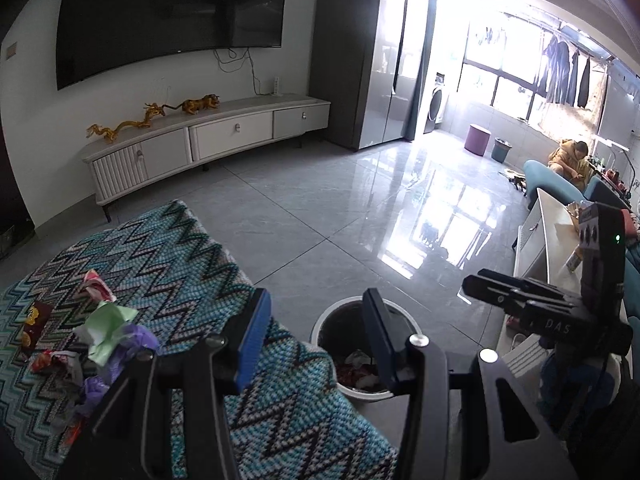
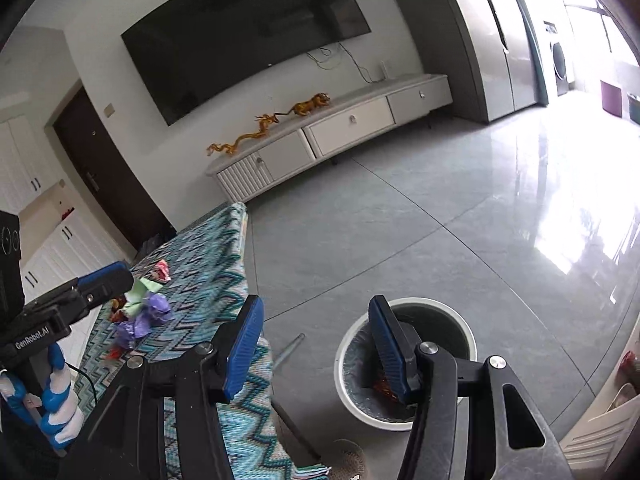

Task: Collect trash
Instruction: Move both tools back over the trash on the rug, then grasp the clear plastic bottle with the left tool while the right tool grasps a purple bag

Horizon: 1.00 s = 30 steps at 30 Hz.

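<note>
A white trash bin (image 1: pixel 326 326) (image 2: pixel 440 305) stands on the floor beside the table, with red and white wrappers (image 1: pixel 360 372) (image 2: pixel 382 386) at its bottom. On the zigzag tablecloth (image 1: pixel 192 256) (image 2: pixel 216 256) lies a pile of trash: crumpled green paper (image 1: pixel 108 328) (image 2: pixel 140 290), purple scraps (image 1: pixel 134 346) (image 2: pixel 150 314), a red-white wrapper (image 1: pixel 96 284) and a dark red packet (image 1: pixel 38 316). My left gripper (image 1: pixel 316 296) (image 2: pixel 110 278) hovers over the table edge and bin, open and empty. My right gripper (image 2: pixel 316 304) (image 1: pixel 474 284) hangs above the bin, open and empty.
A white TV cabinet (image 1: pixel 224 132) with gold figurines stands under a wall TV (image 1: pixel 172 16). A tall grey cupboard (image 1: pixel 360 56) is behind it. A low white table (image 1: pixel 548 236) stands at the right, with a person on a blue sofa (image 1: pixel 568 158) beyond. Glossy tiled floor (image 1: pixel 340 208) lies between.
</note>
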Tool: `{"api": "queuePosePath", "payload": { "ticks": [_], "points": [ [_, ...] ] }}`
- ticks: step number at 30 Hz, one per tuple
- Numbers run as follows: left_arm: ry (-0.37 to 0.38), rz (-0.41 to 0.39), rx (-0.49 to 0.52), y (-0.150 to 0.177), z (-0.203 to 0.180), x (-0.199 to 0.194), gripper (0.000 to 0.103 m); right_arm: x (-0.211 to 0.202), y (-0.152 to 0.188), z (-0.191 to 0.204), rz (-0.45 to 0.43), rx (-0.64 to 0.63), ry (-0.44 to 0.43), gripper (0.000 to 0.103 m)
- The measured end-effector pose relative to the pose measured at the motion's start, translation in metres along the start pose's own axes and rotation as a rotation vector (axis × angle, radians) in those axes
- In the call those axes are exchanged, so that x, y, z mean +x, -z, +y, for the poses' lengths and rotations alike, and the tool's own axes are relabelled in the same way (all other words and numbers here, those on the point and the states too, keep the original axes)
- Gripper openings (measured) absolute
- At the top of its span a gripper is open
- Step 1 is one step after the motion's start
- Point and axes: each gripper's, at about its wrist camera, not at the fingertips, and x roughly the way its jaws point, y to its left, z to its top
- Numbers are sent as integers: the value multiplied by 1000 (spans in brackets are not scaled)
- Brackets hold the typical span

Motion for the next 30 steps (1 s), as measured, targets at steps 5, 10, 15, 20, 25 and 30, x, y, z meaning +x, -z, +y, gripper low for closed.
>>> {"api": "queuePosePath", "payload": {
  "ticks": [5, 10, 15, 20, 25, 30],
  "points": [
    [-84, -44, -45, 15, 50, -43, 46, -10, -8, 39, -14, -70, -15, 52],
    [-150, -86, -102, 34, 100, -81, 46, -15, -13, 76, -26, -136, -31, 52],
    [-229, -101, -184, 60, 155, -106, 46, -12, -12, 107, -14, -191, -40, 52],
    [-281, -112, -274, 86, 198, -124, 46, -3, -9, 140, -2, -247, -58, 52],
    [-299, -127, -326, 98, 221, -135, 46, 9, -6, 162, 18, -290, -74, 52],
    [-284, -88, -339, 110, 236, -122, 46, 28, 1, 178, 61, -319, -92, 52]
  ]
}}
